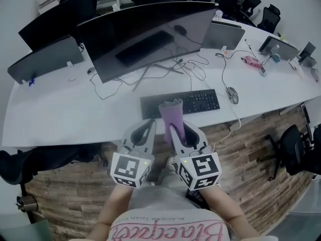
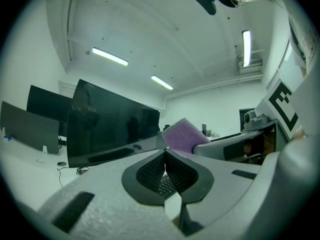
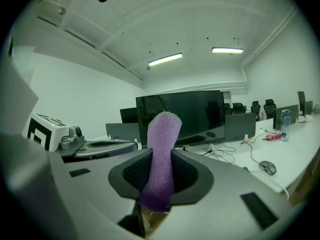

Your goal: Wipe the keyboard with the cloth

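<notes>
Both short of the keyboard (image 1: 200,102): right gripper (image 1: 176,130) tight on cloth (image 1: 171,112), left gripper (image 1: 151,123) closed empty; monitor (image 1: 145,34), mouse (image 1: 231,94) beyond

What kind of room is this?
Most likely an office: a long white desk carries a big dark monitor, a black keyboard and a mouse, and office chairs stand farther back.

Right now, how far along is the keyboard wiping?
Done: the right tongs are shut on the purple cloth. In hand: the cloth is held upright near the keyboard. To do: all the wiping, it seems; the left tongs are shut and empty.
</notes>
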Available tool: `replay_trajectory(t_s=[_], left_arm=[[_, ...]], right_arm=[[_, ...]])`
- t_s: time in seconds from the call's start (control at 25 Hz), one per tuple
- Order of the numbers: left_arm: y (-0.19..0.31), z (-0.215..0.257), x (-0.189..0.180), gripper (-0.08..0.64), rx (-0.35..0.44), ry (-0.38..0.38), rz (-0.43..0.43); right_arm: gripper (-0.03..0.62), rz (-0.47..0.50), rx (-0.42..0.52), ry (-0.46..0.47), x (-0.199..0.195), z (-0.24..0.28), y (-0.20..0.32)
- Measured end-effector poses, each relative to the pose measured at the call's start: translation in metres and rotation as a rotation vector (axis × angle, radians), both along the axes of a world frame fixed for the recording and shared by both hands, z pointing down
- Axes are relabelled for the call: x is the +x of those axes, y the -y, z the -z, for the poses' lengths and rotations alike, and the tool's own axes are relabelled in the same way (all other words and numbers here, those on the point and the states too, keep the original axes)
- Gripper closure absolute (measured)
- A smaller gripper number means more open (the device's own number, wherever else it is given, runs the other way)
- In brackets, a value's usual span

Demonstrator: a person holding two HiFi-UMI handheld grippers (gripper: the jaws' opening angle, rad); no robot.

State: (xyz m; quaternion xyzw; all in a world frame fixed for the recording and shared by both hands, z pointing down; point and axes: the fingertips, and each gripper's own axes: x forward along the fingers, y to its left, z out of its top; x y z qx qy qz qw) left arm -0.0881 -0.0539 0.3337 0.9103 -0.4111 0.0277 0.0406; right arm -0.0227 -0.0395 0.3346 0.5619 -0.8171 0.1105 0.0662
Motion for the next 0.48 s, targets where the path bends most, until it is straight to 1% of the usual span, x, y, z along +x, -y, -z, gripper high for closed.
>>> replay_trajectory(t_s=[0.24,0.48], left_arm=[[0.047,-0.002,0.026,0.555,-0.007,0.008,0.063],[0.083,-0.012,0.033,0.555,-0.03,0.02,0.152]], right_arm=[[0.505,0.064,-0.016,0.007,0.026,-0.005,0.047],[0.505,0.129,-0.041,0.015,0.04,-0.013,0.083]])
